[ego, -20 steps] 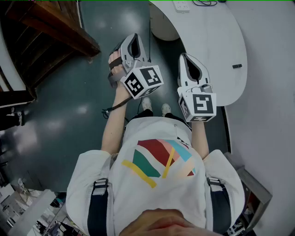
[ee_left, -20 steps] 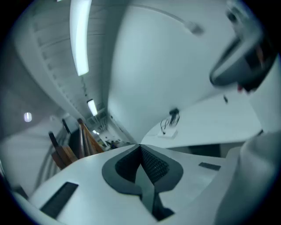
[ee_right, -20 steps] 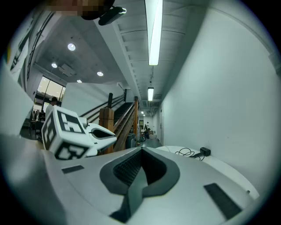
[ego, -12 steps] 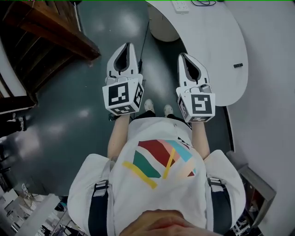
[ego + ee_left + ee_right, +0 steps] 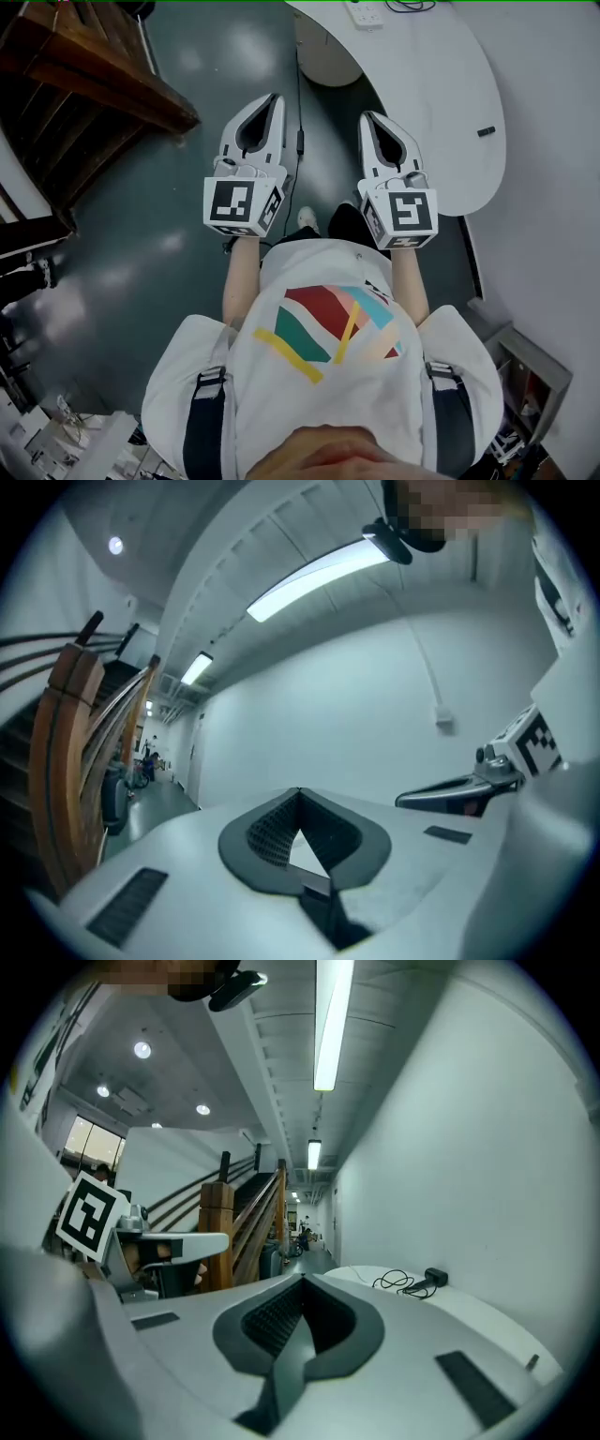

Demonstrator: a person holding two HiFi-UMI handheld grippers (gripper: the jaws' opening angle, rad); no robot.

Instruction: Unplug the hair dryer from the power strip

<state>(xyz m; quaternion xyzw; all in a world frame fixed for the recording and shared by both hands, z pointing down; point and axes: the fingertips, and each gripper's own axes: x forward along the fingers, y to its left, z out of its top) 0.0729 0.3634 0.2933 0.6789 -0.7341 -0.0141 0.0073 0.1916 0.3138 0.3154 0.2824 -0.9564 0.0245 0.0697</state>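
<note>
In the head view a white power strip (image 5: 367, 11) lies at the far end of the white table (image 5: 441, 84), with a black cord (image 5: 417, 6) beside it. The right gripper view shows a small black device (image 5: 434, 1277) with a looped cord (image 5: 398, 1282) on that table; I cannot make out what it is. My left gripper (image 5: 277, 97) and right gripper (image 5: 367, 116) are held side by side at chest height, pointing forward, well short of the strip. Both are shut with nothing between the jaws, as seen at the left gripper (image 5: 299, 792) and the right gripper (image 5: 303, 1280).
A dark wooden staircase (image 5: 94, 75) runs along the left, over a grey-green floor (image 5: 141, 253). A small black item (image 5: 485, 132) lies near the table's right edge. A white wall (image 5: 487, 1147) stands on the right. A long corridor opens ahead.
My left gripper has rolled upright from a tilted pose and now lies parallel to the right one, pointing forward. The right gripper has stayed in place.
</note>
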